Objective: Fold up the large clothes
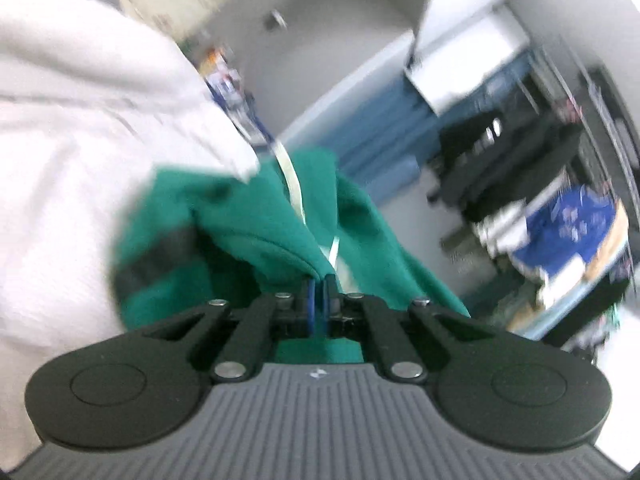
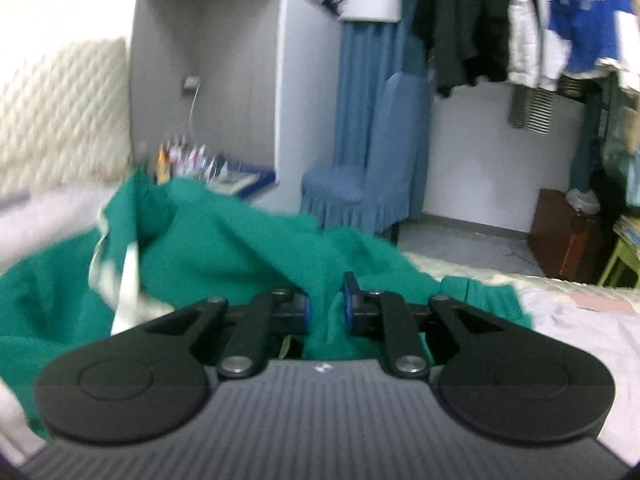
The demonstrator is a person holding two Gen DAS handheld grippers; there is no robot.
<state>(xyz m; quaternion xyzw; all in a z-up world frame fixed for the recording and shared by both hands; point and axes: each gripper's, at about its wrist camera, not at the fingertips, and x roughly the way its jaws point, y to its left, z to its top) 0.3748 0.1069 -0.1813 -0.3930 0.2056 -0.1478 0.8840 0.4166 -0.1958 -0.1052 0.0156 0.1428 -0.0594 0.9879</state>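
Both views are smeared with motion blur, so fine detail is hard to call, but the main action is clear: the left hand-held gripper [image 1: 319, 282] is clamped tight, its blue pads [image 1: 309, 300] pinched together on a ridge of the green garment [image 1: 256, 216], a thin fold of the fabric caught right between them. That garment is a big teal-green piece of clothing, bunched and rumpled on the white bedding [image 1: 72, 208], with a pale cream strip [image 1: 294, 184] running through its folds and a dark band [image 1: 160, 256] across one part on the left side. Over on the right wrist view, the right hand-held gripper [image 2: 327, 300] has a thicker wad of the same green cloth between its fingers, the pads [image 2: 347, 300] pressing in on either side of the bunch, so the jaws stand a little apart with fabric filling the gap. From here the garment spreads across the bed in front of both tools, draped in loose peaks, one edge reaching toward the right side of the mattress. Behind it stands a blue covered chair [image 2: 360, 176] against the wall, next to a blue curtain [image 2: 360, 80], with dark and white clothes hanging [image 2: 472, 20] on a rack to the right and a brown box [image 2: 560, 232] on the floor below them, and a quilted cream headboard [image 2: 64, 112] at the left
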